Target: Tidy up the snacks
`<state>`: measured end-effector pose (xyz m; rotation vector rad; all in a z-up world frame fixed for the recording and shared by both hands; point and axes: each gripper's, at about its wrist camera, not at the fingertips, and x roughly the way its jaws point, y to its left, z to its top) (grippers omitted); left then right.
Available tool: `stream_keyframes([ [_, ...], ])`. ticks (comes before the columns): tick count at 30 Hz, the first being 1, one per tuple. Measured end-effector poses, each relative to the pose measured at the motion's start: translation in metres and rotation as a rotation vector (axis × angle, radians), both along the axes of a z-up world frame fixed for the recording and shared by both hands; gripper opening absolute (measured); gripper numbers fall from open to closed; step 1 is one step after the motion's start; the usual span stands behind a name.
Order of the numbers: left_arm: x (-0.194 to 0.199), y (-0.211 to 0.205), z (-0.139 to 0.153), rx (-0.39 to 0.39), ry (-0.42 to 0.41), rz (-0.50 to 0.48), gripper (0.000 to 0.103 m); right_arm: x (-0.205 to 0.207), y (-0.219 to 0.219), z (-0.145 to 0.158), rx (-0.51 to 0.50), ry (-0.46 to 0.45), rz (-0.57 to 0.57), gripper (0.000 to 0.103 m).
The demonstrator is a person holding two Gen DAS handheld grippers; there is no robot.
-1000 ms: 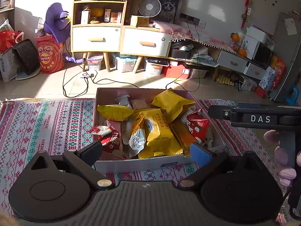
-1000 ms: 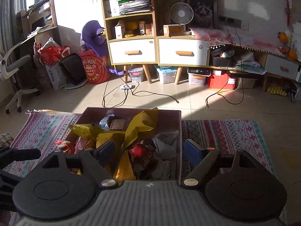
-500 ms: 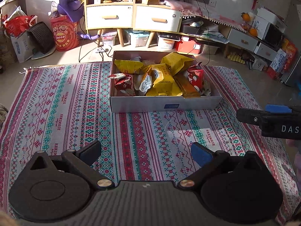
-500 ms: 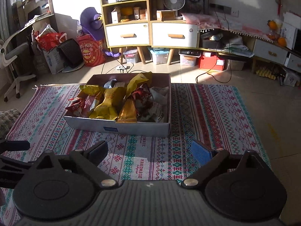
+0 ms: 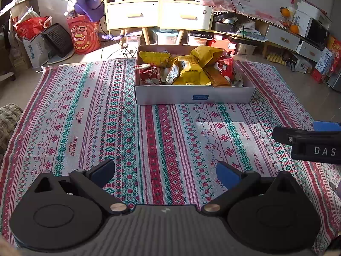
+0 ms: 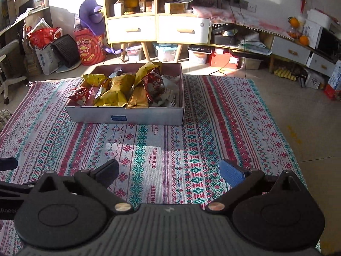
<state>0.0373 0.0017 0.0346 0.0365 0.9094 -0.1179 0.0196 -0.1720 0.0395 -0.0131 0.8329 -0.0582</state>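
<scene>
A shallow cardboard box (image 5: 191, 95) (image 6: 125, 117) lies on the patterned rug, heaped with snack packets: a big yellow bag (image 5: 189, 70) (image 6: 117, 92), red packets (image 5: 150, 74) (image 6: 153, 84) and an orange stick pack (image 6: 138, 99). My left gripper (image 5: 165, 171) hangs open over bare rug, well short of the box, nothing between its fingers. My right gripper (image 6: 169, 170) is also back from the box, its jaws still opening with nothing between them. One of its fingers (image 5: 307, 137) pokes in at the right edge of the left wrist view.
The striped rug (image 5: 106, 128) (image 6: 213, 128) covers the floor around the box. Behind it stand wooden drawer cabinets (image 5: 157, 15) (image 6: 155, 28), storage bins, cables, a red bucket (image 5: 84, 35) and a purple toy. A grey cushion (image 5: 8, 119) lies at the left.
Both grippers have pulled back from right above the box to over bare rug, so the box now sits far ahead. The right gripper's jaws have spread a little wider.
</scene>
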Motion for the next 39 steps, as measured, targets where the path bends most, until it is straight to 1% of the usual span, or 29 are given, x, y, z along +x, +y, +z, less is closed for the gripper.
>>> stream_keyframes([
  [3,-0.001,-0.001,0.0,0.016,-0.018,0.021,0.103,0.0,0.0,-0.002,-0.015,-0.004,-0.01,0.101],
  [8,0.0,0.002,0.0,0.023,-0.016,0.044,0.103,-0.003,0.001,-0.004,0.013,0.011,-0.014,0.101],
  [11,-0.001,0.003,0.001,0.024,-0.018,0.05,0.103,-0.004,0.005,-0.006,0.007,0.017,-0.004,0.101],
  [24,-0.002,0.007,0.001,0.039,-0.012,0.064,0.103,-0.005,0.017,-0.01,-0.018,0.036,0.024,0.102],
  [39,-0.002,0.007,0.001,0.044,-0.011,0.063,0.103,-0.005,0.016,-0.009,-0.014,0.043,0.023,0.102],
])
